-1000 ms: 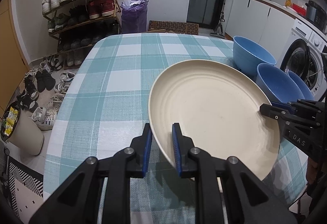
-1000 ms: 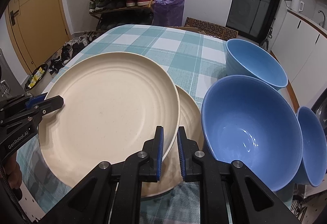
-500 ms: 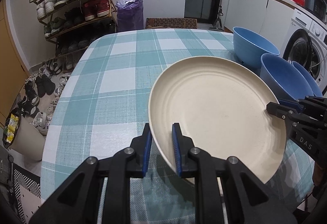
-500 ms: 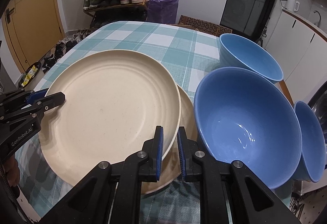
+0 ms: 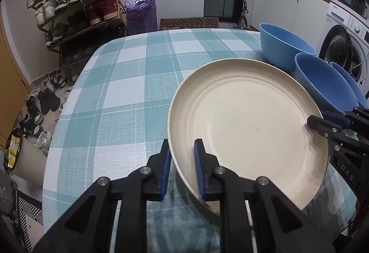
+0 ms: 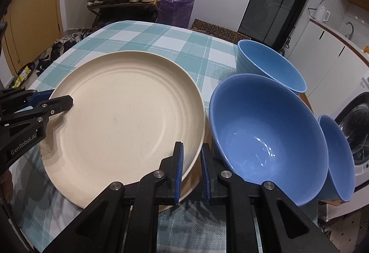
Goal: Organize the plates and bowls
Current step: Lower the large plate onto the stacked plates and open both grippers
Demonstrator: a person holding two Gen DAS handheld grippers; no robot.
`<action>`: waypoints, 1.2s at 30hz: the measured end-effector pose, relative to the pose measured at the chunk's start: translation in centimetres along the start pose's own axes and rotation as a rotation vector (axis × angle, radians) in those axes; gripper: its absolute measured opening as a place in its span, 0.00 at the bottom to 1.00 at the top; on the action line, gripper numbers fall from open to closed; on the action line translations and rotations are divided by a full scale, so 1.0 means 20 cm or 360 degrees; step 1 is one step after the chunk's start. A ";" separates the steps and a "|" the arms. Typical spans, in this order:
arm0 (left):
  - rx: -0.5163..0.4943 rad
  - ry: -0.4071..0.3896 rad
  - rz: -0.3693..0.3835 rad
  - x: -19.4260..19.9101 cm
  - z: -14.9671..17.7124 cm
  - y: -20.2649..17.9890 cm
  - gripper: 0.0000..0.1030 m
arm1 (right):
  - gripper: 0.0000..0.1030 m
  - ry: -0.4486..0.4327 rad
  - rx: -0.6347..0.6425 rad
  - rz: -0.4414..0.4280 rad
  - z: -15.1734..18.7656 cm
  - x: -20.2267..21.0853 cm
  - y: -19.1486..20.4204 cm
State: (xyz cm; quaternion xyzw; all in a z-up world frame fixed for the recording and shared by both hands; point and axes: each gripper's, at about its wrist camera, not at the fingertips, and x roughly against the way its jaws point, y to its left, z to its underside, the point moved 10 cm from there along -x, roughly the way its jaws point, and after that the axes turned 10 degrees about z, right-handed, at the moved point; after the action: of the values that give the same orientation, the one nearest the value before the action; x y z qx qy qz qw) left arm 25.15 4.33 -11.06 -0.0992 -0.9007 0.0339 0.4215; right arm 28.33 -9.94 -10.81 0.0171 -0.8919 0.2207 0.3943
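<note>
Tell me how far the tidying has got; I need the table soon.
Nothing looks finished. In hand: the left claw and right claw are both shut on opposite rims of the cream plate, held just above a second plate on the table. Left: set it down and deal with the three blue bowls, which sit separately, unstacked.

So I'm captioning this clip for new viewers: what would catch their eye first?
The big cream plate, gripped on opposite rims by the left gripper and right gripper, above a second plate. Then three blue bowls lined along the right of the checked tablecloth.
</note>
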 end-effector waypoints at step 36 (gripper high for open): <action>-0.0061 0.0031 -0.0025 -0.08 0.04 -0.02 0.41 | 0.23 -0.0007 0.0128 0.0033 0.04 -0.03 0.08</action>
State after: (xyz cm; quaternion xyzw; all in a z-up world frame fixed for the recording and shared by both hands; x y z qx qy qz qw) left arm 25.51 3.64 -12.65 -0.1006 -0.8978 0.0124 0.4286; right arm 27.87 -8.90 -12.28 0.0241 -0.8834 0.2604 0.3889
